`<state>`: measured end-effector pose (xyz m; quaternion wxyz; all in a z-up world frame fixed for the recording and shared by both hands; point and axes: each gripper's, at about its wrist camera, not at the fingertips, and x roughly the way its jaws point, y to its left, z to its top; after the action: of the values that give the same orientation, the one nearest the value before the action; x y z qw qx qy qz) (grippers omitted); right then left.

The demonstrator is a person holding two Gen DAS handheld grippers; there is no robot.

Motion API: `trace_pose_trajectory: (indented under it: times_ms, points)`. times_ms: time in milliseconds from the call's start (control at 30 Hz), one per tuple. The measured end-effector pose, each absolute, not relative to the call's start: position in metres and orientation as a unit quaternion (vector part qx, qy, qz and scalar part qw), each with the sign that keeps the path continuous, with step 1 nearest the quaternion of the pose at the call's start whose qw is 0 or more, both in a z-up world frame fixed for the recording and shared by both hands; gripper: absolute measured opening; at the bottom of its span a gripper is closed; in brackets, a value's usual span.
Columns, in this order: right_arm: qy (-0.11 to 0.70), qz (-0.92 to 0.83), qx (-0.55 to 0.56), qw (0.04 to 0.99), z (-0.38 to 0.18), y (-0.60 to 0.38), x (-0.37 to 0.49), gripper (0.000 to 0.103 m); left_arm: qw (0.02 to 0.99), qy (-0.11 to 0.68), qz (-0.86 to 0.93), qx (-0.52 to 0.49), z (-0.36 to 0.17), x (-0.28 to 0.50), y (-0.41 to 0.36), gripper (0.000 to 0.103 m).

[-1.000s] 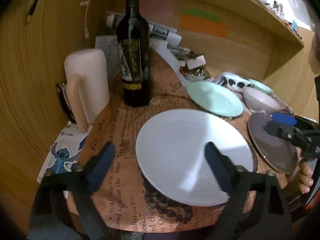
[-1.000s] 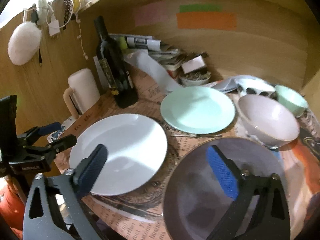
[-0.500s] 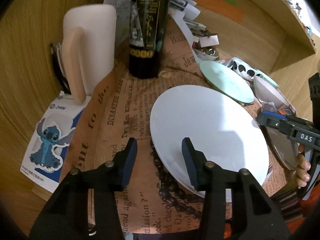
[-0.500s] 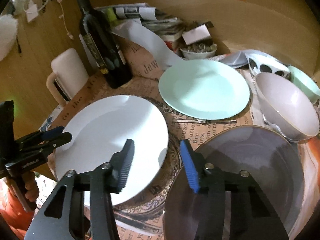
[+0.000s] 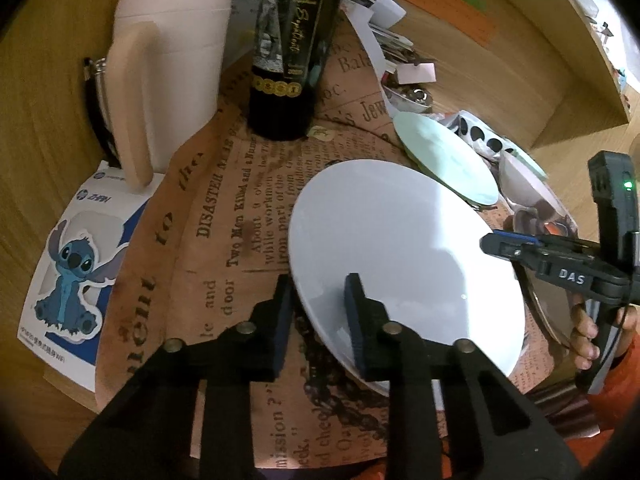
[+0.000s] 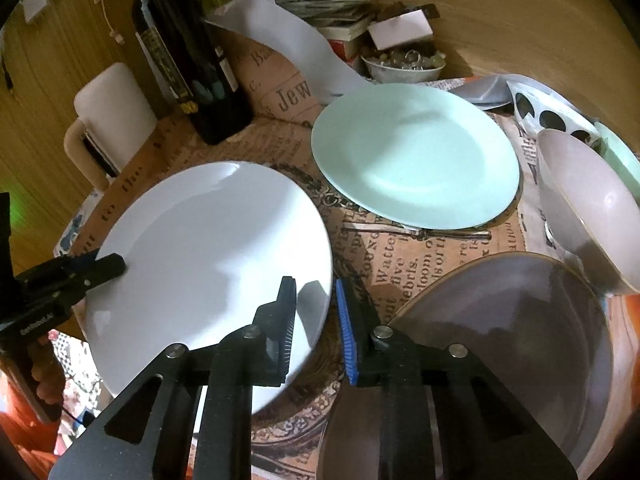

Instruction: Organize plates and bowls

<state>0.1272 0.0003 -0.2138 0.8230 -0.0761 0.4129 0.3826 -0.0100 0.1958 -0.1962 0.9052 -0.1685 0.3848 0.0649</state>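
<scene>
A large white plate lies on the newspaper-print mat; it also shows in the right wrist view. My left gripper is shut on its left rim, one finger above and one below. My right gripper is shut on its right rim. A mint green plate lies behind it, also seen in the left wrist view. A dark grey plate lies at the right front. A pale pink bowl and a mint bowl sit at the far right.
A dark wine bottle and a cream jug stand at the back left. Papers and a small dish of bits crowd the back against the wooden wall. A Stitch sticker card lies at the table's left edge.
Both grippers moved in toward the white plate and closed from wide open onto its opposite rims.
</scene>
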Motion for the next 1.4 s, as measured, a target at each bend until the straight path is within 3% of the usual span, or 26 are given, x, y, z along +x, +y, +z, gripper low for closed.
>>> trace_pose_trajectory:
  times_ms: [233,400,1400]
  points:
    - [0.424,0.389,-0.077,0.814,-0.216,0.003,0.13,0.021,0.905,0.387,0.062,-0.163,-0.195,-0.006,0.196,0.023]
    - [0.414,0.392,-0.105,0.815,-0.216,0.009,0.127,0.028,0.908,0.385,0.07,-0.152,-0.194,-0.005,0.192,0.023]
    - [0.367,0.385,-0.025,0.846,-0.196,-0.022,0.116,0.026,0.925,0.336,0.101,-0.145,-0.165,0.002,0.179,0.023]
